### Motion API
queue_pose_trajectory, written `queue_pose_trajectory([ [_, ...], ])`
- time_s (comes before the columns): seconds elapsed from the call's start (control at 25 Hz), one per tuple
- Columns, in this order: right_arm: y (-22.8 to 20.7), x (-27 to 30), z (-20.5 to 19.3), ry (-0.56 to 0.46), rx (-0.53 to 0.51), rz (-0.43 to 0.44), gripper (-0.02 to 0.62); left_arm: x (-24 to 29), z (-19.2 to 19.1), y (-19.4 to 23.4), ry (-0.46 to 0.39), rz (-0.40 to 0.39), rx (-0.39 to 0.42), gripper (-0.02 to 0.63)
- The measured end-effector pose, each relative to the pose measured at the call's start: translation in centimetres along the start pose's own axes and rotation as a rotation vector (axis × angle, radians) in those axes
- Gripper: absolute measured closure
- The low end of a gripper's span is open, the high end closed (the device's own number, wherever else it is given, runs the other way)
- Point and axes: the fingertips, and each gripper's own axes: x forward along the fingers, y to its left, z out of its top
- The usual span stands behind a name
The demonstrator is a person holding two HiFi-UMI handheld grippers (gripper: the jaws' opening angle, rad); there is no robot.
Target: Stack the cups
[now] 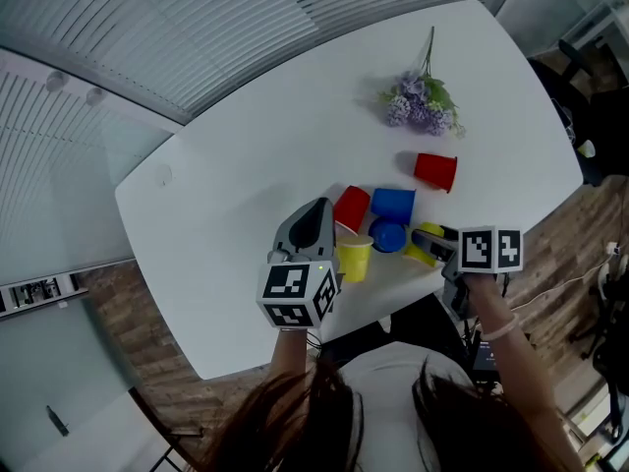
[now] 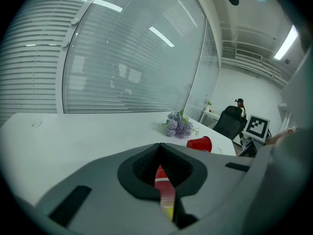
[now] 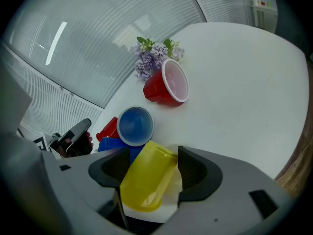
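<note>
head view: square markers (image 1: 489, 250) on right gripper (image 1: 432, 240) clamping yellow cup (image 1: 417, 255).

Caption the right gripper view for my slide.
Right gripper grips a yellow cup; blue cup, red cup and flowers beyond.

The table (image 1: 295, 136) is smooth, matt white. The yellow cup (image 3: 144, 180) and red cup (image 3: 156, 92) look like smooth plastic, faintly glossy.

Office: blind-covered glass partition (image 2: 132, 58), swivel chair (image 2: 228, 123), white table (image 1: 295, 136).
</note>
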Motion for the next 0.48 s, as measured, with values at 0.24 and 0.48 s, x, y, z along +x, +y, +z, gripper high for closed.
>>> queue_pose_trajectory([
  [0.24, 0.2, -1.1, 0.7, -0.093, -0.07, -0.022, 0.268, -0.4, -0.3, 0.1, 0.002, 0.002, 0.006, 0.589],
  [0.48, 0.3, -2.2, 1.7, -0.198, -0.168, -0.055, 0.273, -0.9, -0.4, -0.4, 0.0, -0.016, 0.019, 0.589],
])
